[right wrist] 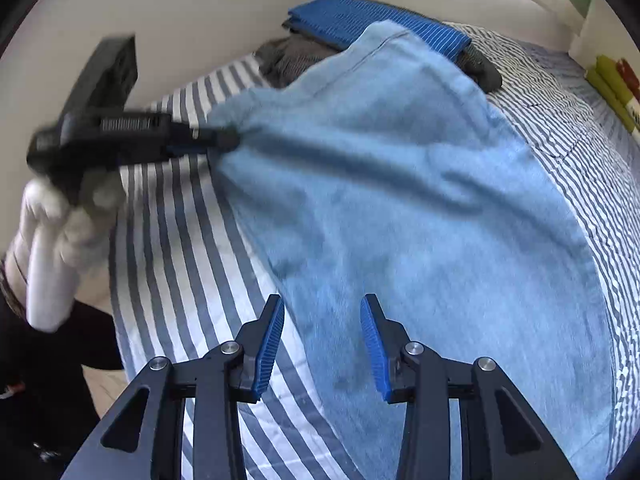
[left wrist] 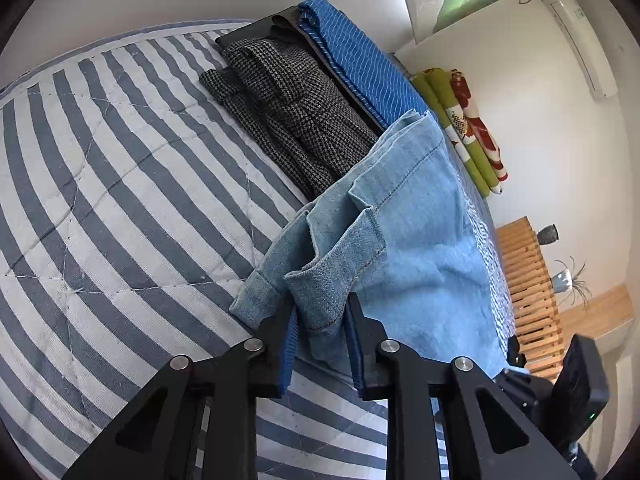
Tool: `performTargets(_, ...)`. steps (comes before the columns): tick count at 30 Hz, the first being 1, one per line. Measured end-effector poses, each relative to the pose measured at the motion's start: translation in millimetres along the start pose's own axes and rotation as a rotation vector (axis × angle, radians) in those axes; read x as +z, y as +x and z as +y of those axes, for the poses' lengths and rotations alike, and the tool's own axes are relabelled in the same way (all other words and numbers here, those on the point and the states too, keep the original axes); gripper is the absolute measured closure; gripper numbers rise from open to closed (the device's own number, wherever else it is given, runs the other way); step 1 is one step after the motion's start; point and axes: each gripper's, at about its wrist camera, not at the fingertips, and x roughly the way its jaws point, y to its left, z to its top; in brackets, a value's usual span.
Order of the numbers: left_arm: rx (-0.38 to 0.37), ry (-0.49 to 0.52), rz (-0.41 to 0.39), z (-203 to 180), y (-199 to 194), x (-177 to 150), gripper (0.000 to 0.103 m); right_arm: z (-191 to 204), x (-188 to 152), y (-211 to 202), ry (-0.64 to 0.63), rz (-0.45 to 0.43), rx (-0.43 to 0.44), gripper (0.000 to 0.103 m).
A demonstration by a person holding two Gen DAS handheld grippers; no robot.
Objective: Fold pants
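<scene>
So the bed [left wrist: 100, 200] has a blue-and-white striped cover, and the light blue denim pants [right wrist: 400, 200] are spread across it, far edge lapping onto a pile of folded clothes [left wrist: 288, 112] near the wall. Left claw [left wrist: 320, 340] is pinching a folded hem of the pants, cloth bunched between its pads. Right claw [right wrist: 322, 344] is released, hovering over the near edge of the denim, nothing in it.

One light denim pants [left wrist: 420, 248]; two folded garments: houndstooth [left wrist: 296, 120], blue striped [left wrist: 360, 60]
</scene>
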Motion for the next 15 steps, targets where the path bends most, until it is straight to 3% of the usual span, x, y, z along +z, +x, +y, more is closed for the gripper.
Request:
performTargets(2, -0.003, -0.016, 0.007, -0.6, 3.4, 1.3, 0.086, 10.2, -11.9, 11.4, -0.053, 0.035, -0.048, 0.067)
performTargets(5, -0.043, -0.040, 0.014, -1.3, 5.7, 5.8, 0.088, 15.3, -15.8, 20.6, -0.135, 0.080, -0.149, 0.090)
performTargets(8, -0.058, -0.032, 0.012, -1.9, -5.7, 7.6, 0.088, -8.4, -6.2, 0.1, -0.065, 0.074, -0.051, 0.096)
performTargets(10, 0.015, 0.039, 0.002, -8.5, -9.8, 3.7, 0.081, -27.6, -1.3, -15.1, -0.020, 0.056, 0.033, 0.094)
performTargets(11, 0.065, 0.067, -0.001, -11.7, -10.7, 1.7, 0.072, -32.0, 0.5, -17.1, -0.023, 0.069, 0.052, 0.091)
performTargets(12, 0.110, 0.086, 0.005, -14.0, -10.2, -0.6, 0.056, -33.4, 3.2, -15.7, -0.036, 0.096, 0.054, 0.076)
performTargets(13, 0.132, 0.097, 0.009, -14.0, -11.5, -2.0, 0.050, -34.9, 5.9, -13.8, -0.043, 0.115, 0.037, 0.066)
performTargets(15, 0.149, 0.104, -0.026, -10.8, -21.7, -1.1, 0.048, -38.6, 14.2, -17.5, -0.032, 0.073, 0.052, 0.066)
